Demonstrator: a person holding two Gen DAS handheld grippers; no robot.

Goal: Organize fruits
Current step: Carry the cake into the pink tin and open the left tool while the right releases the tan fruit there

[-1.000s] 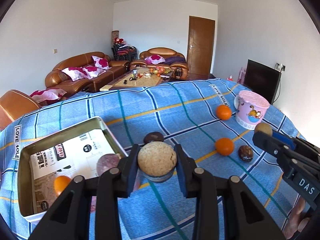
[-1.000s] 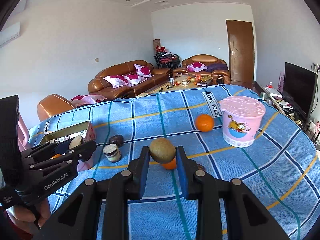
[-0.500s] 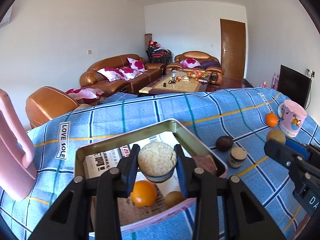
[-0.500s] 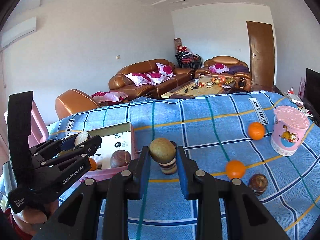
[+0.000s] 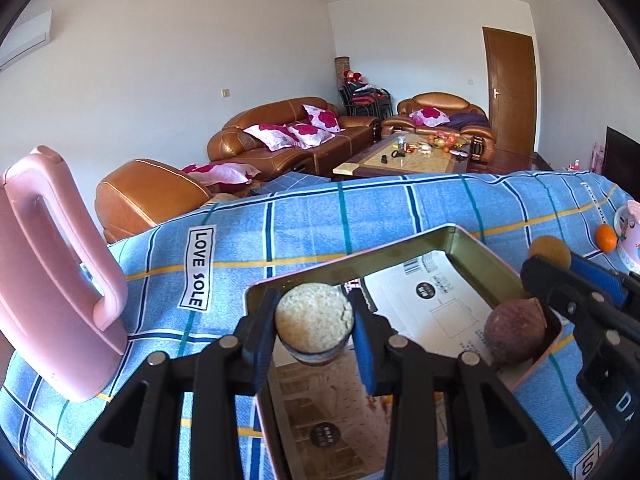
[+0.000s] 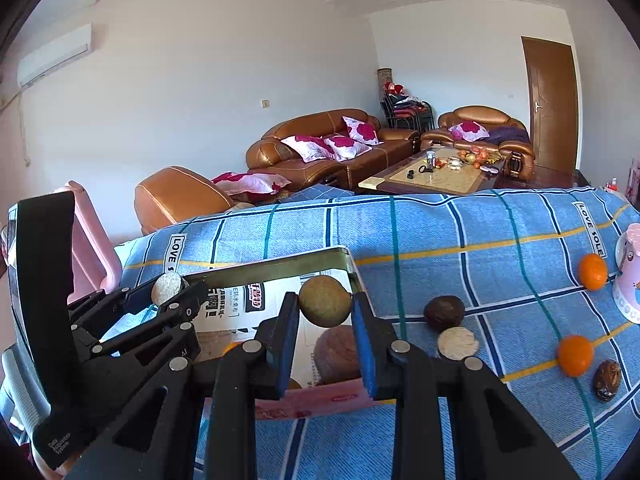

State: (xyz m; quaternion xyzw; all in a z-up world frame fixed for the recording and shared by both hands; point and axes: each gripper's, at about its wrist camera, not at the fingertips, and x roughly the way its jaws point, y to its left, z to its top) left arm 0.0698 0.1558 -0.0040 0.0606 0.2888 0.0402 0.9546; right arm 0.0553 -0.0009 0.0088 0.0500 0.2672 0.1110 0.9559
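My left gripper [image 5: 314, 330] is shut on a pale round rough-topped fruit [image 5: 314, 318] and holds it above the near left part of the open metal tin [image 5: 472, 258]. My right gripper [image 6: 326, 322] is shut on a brown round fruit [image 6: 325, 306], above the tin [image 6: 280, 265] near its right end. A purple-brown fruit [image 5: 514, 338] lies in the tin, also seen in the right wrist view [image 6: 336, 354]. On the cloth right of the tin lie a dark fruit [image 6: 444, 312], a pale fruit [image 6: 458, 343], two oranges [image 6: 575, 355] and a dark nut-like fruit [image 6: 607, 380].
The table wears a blue checked cloth [image 6: 480, 232]. A pink chair back [image 5: 52, 276] stands at the left edge. A pink cup [image 6: 628, 276] stands at the far right. Sofas and a coffee table are behind.
Both grippers have moved left with their fruits. The left one is now over the tin's near left part; the right one has come over the tin's right end.
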